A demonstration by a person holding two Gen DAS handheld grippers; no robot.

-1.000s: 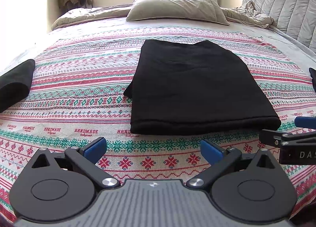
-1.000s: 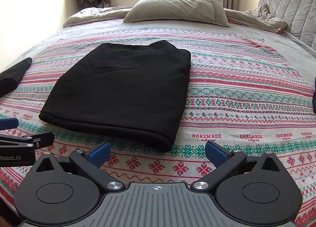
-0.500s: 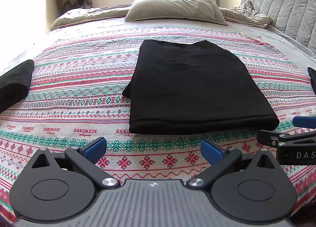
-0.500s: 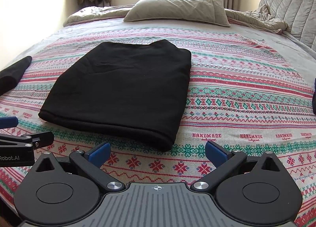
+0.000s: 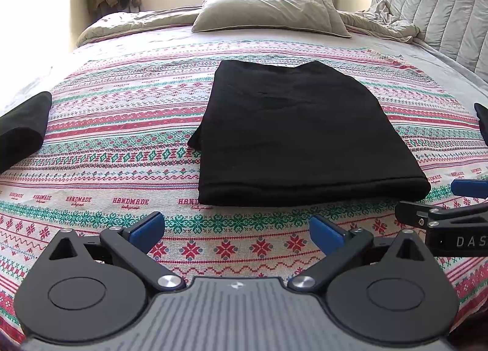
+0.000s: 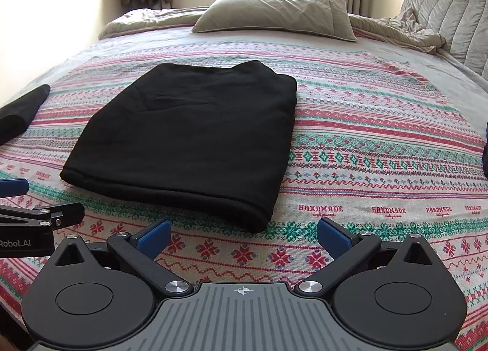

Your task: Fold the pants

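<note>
Black pants folded flat on the bed, both my tongs wide and empty just short of them.

The pants [image 5: 299, 134] lie as a neat rectangle in the middle of the patterned blanket [image 5: 122, 149], the thick folded edge nearest me. My left tongs [image 5: 236, 227] and right tongs [image 6: 244, 233] hover near that edge, spread wide, holding nothing. The cloth looks soft, limp and fairly light, several layers deep, so I judge it will sag and slide apart if pinched by one layer. I would take the near fold at its two corners, biting all layers together. A pillow [image 5: 268, 12] sits far back; another dark garment [image 5: 21, 128] lies at far left.
</note>
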